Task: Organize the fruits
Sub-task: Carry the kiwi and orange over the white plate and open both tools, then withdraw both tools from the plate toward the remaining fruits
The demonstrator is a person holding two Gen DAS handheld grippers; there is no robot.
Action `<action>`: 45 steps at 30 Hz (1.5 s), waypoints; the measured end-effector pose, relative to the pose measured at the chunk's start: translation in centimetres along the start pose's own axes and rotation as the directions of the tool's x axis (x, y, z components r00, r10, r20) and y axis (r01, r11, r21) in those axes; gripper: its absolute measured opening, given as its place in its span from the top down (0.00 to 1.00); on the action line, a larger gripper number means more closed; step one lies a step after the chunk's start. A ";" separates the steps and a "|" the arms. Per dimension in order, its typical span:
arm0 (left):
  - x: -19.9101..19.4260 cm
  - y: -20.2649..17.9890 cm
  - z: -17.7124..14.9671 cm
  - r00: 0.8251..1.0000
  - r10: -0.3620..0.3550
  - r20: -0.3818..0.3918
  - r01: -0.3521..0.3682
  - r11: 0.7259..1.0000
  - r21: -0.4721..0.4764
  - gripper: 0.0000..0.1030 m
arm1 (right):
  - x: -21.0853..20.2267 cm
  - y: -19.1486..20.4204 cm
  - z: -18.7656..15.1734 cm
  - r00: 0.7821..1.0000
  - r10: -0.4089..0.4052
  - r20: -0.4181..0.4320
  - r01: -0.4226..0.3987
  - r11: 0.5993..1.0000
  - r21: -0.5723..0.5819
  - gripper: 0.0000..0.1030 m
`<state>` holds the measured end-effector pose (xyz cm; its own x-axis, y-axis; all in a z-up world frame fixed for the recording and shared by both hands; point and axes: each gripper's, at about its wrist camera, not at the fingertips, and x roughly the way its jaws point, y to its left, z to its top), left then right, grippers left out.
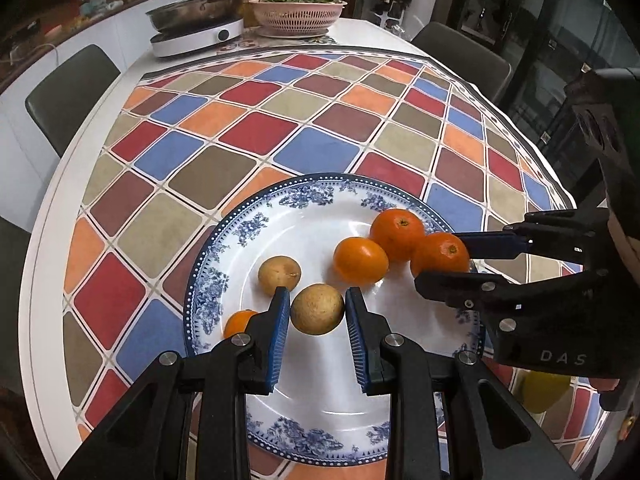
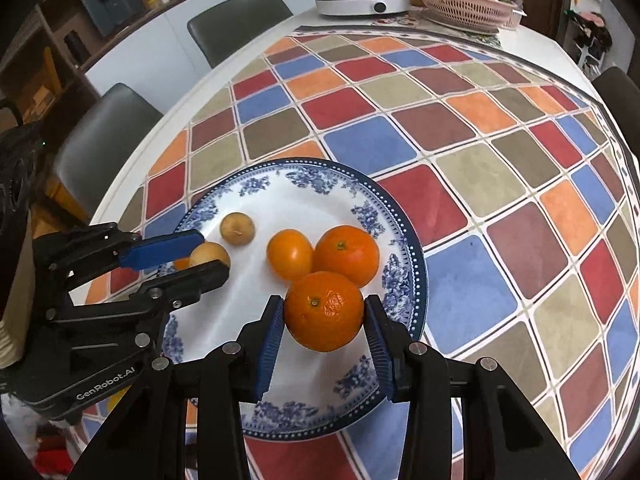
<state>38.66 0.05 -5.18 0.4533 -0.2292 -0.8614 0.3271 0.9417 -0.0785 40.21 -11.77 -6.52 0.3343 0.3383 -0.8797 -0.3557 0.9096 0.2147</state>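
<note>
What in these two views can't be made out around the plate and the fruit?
- Small orange fruit at the plate edge: mostly hidden behind the left claw in both views.
- Yellow object, left wrist view: covered by the right claw body; unidentifiable.
- Whether the held brown fruit and orange touch the plate: undecidable.
- Greens in the pink basket: too small.

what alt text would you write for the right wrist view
The right hand-held gripper is shut on an orange over a blue-and-white plate on a checked tablecloth. At left, the left hand-held gripper holds a brown fruit; another brown fruit and two more oranges lie on the plate.
</note>
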 end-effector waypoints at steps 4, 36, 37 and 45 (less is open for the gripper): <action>-0.3 0.0 0.1 1.000 0.026 0.012 -0.026 1.000 0.014 0.65 | 0.5 -0.3 0.0 1.000 0.003 -0.009 -0.002 1.000 0.017 0.59; -13.2 -6.5 -5.5 0.969 0.038 0.243 -0.049 0.998 0.038 0.59 | -12.1 2.8 -5.9 0.970 -0.042 0.239 0.053 0.998 -0.040 0.50; -13.5 -6.9 -5.8 0.967 0.037 0.251 -0.049 0.998 0.039 0.59 | -12.3 2.7 -6.2 0.969 -0.041 0.242 0.053 0.998 -0.042 0.50; -15.4 -9.2 -8.2 0.953 0.028 0.301 -0.030 1.000 0.001 0.57 | -14.5 2.3 -9.5 0.959 -0.038 0.282 0.055 0.997 -0.053 0.50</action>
<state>21.94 -3.05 4.67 0.6912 -0.2658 -0.6720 0.3141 0.9480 -0.0520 26.26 -16.86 2.74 0.5802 0.3581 -0.7316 -0.3825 0.9128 0.1434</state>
